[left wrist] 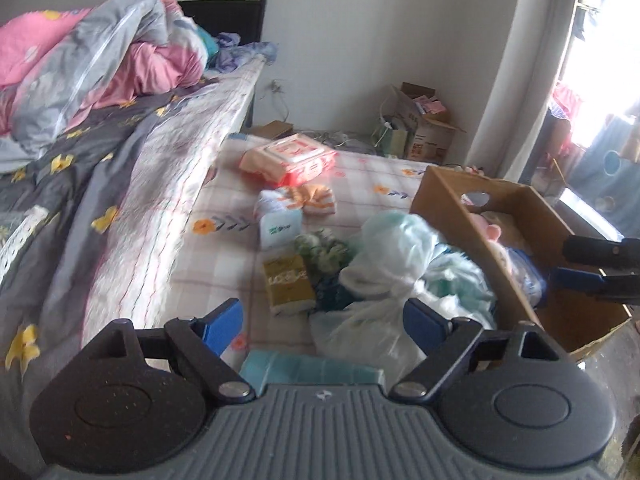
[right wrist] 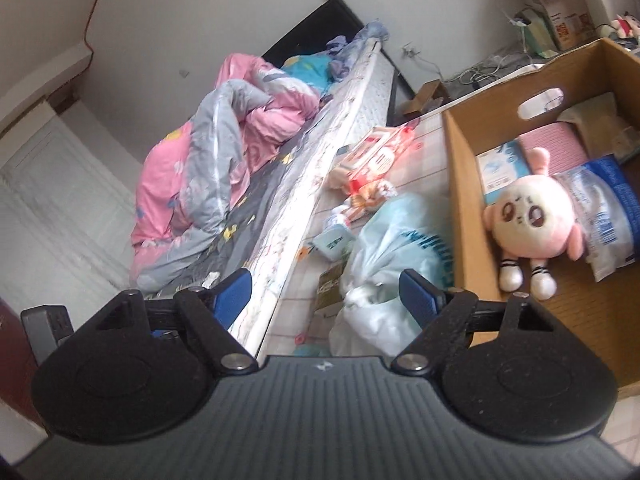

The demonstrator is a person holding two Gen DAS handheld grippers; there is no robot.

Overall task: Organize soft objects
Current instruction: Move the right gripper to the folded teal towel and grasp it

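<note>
Soft goods beside a cardboard box (right wrist: 464, 184).
Both grippers, left (left wrist: 322, 322) and right (right wrist: 326, 294), hold jaws apart, empty; plush (right wrist: 524, 220) lies in the box, bag (left wrist: 384, 248) on the mattress (left wrist: 224, 264); print unreadable.

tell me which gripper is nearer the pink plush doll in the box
Right. The right gripper hangs open beside the cardboard box holding the pink plush doll; the left gripper is farther, over the bags.
</note>
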